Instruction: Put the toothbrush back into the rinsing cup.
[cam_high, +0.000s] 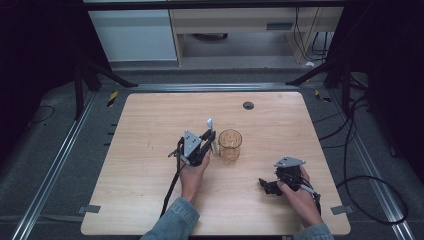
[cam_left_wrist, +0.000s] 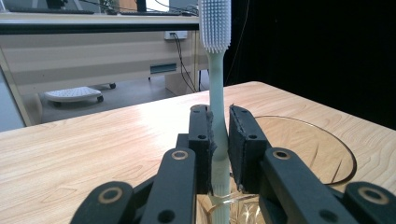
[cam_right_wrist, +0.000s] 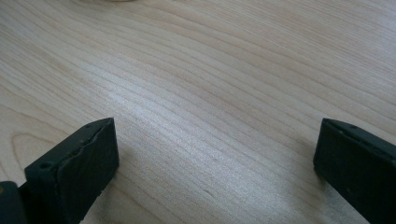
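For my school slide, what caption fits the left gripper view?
Left tool pinches an upright toothbrush beside a glass cup on a wooden table.

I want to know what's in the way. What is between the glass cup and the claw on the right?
Nothing: in the high view, bare wooden table lies between the glass cup and the right claw.

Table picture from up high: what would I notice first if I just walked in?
Probably the pale toothbrush, standing upright and pinched by its handle in the left gripper near the middle of the wooden table. Right beside it sits a clear amber glass cup. Nearer the person, the right gripper rests low over bare wood with its jaws wide apart.
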